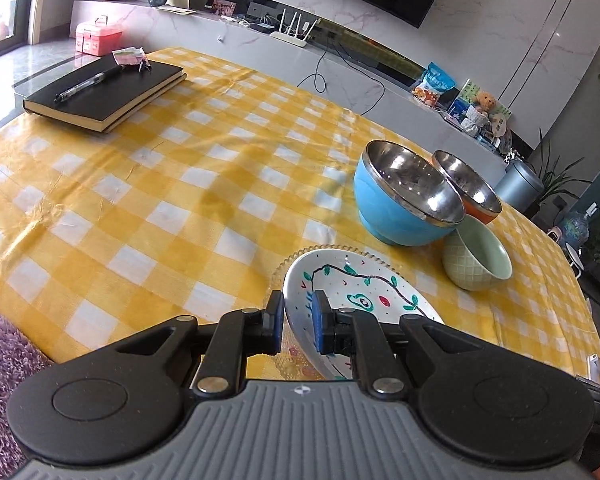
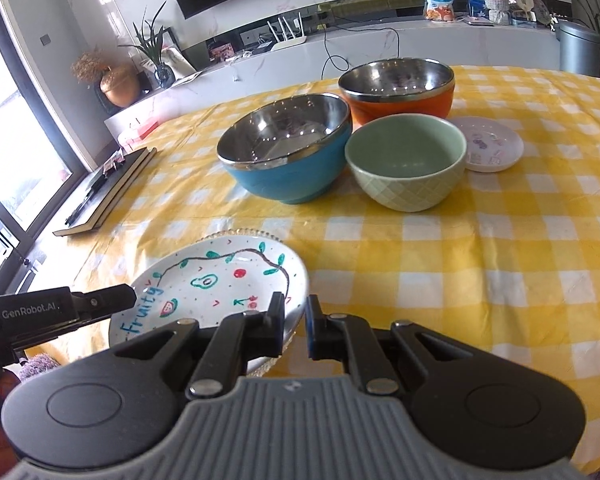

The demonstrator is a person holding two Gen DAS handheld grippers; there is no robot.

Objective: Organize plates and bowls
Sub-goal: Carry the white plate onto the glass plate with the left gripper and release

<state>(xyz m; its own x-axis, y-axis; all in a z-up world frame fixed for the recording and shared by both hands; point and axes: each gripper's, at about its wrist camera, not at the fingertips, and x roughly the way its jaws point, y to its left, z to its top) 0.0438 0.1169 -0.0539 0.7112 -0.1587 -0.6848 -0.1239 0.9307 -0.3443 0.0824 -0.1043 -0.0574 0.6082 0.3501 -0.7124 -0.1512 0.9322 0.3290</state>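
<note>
My left gripper (image 1: pixel 296 322) pinches the near left rim of the painted plate (image 2: pixel 216 280), white with a green vine, an avocado, red fruit and blue "Fruity" lettering, tilted above a clear beaded glass plate (image 2: pixel 240 235) on the yellow checked tablecloth (image 2: pixel 480 260). My right gripper (image 2: pixel 295 326) sits by the plate's right edge, fingers slightly apart, holding nothing. Farther right stand a blue bowl (image 2: pixel 288 172), a green bowl (image 2: pixel 408 188), an orange bowl (image 2: pixel 400 106) and a small saucer (image 2: pixel 496 148).

Tablecloth (image 2: pixel 460 264) yellow-white check. Plate (image 2: pixel 216 276) white, fruit drawings. Bowls: blue (image 2: pixel 288 176), orange (image 2: pixel 400 104), pale green lattice (image 2: pixel 408 188). Notebook (image 1: pixel 108 92) black.
</note>
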